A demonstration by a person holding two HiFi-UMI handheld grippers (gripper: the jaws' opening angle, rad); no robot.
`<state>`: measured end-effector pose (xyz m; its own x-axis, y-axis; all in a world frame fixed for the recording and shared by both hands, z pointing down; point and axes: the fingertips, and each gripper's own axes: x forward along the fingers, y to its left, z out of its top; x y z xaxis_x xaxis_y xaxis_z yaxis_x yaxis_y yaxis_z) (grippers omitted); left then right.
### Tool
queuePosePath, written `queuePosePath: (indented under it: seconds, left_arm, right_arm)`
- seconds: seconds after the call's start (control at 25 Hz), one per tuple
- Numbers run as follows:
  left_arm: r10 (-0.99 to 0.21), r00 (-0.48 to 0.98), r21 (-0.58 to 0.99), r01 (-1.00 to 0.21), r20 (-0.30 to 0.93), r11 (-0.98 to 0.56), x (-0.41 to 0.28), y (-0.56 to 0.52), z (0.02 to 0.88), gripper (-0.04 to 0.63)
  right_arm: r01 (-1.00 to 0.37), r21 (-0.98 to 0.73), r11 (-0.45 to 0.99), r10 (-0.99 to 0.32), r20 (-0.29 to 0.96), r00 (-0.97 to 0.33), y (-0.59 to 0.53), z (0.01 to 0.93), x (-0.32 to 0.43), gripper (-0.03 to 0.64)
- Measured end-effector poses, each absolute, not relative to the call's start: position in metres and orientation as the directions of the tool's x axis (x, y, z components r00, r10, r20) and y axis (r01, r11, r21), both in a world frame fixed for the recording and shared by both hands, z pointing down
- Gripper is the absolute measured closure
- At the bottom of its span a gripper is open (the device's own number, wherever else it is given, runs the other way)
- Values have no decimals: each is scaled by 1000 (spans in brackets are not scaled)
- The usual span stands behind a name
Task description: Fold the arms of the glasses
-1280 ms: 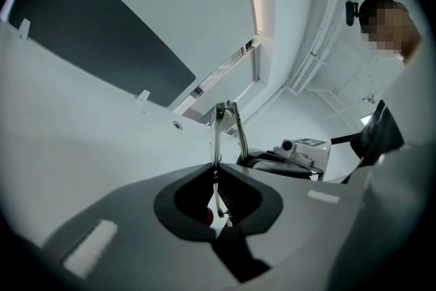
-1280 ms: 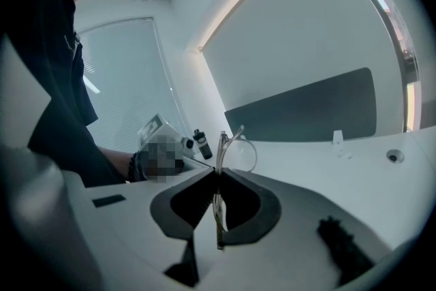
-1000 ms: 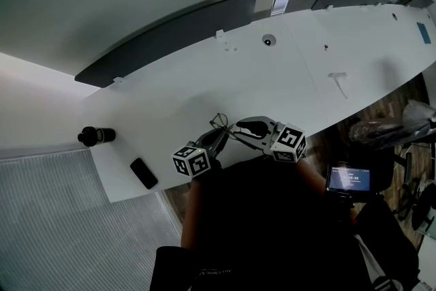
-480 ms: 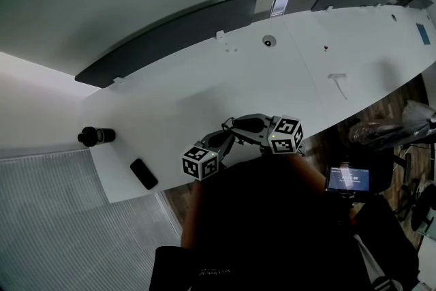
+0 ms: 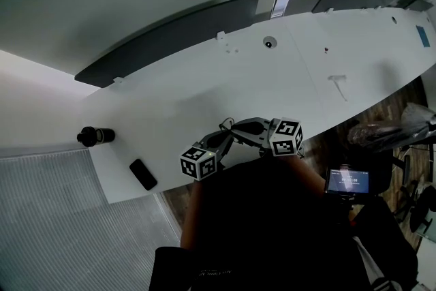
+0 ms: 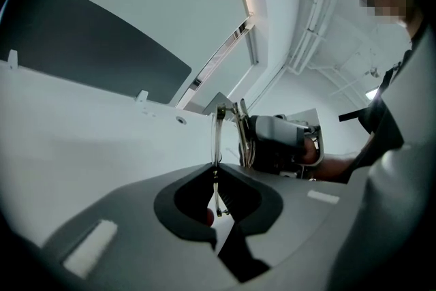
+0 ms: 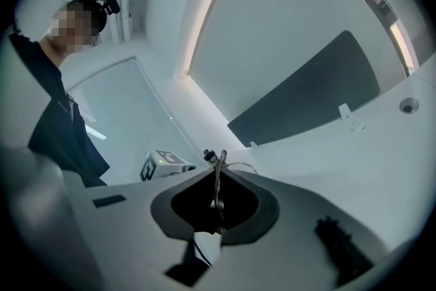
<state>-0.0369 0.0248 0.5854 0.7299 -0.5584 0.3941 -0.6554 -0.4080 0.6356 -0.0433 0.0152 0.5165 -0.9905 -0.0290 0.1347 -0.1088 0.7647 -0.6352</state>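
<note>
Fingers of our left gripper sit pressed together on a thin metal part of the glasses, with a lens standing edge-on straight ahead of the tips; fingers of our right gripper are closing, and a thin wire of the frame, which we take for one arm, runs lengthwise between them with the pads looking to be on it. We hold the glasses up between the two sets of tips, over the near edge of the table; whether any part touches the top we cannot tell. Our two grippers meet almost tip to tip; from the left tips the right gripper lies just beyond the lens and a little to the right; from the right tips the hinge sits just ahead and a lens rim curves off to the right. We judge that the fold turns on this: the arm's long axis lies along the right fingers, so the right hand, the nearer to it, has to swing it sideways about the hinge towards the lenses while the left keeps the front steady; so thin a wire could slip in the pads.
</note>
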Motion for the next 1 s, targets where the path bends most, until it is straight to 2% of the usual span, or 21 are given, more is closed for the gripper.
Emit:
queuePosePath:
  seconds: [1.0]
  left_arm:
    - [-615, 700, 703, -638, 362, -313, -51, 22, 585, 572]
  right_arm:
    - [-104, -653, 750, -54, 95, -994, 15, 508, -40, 595]
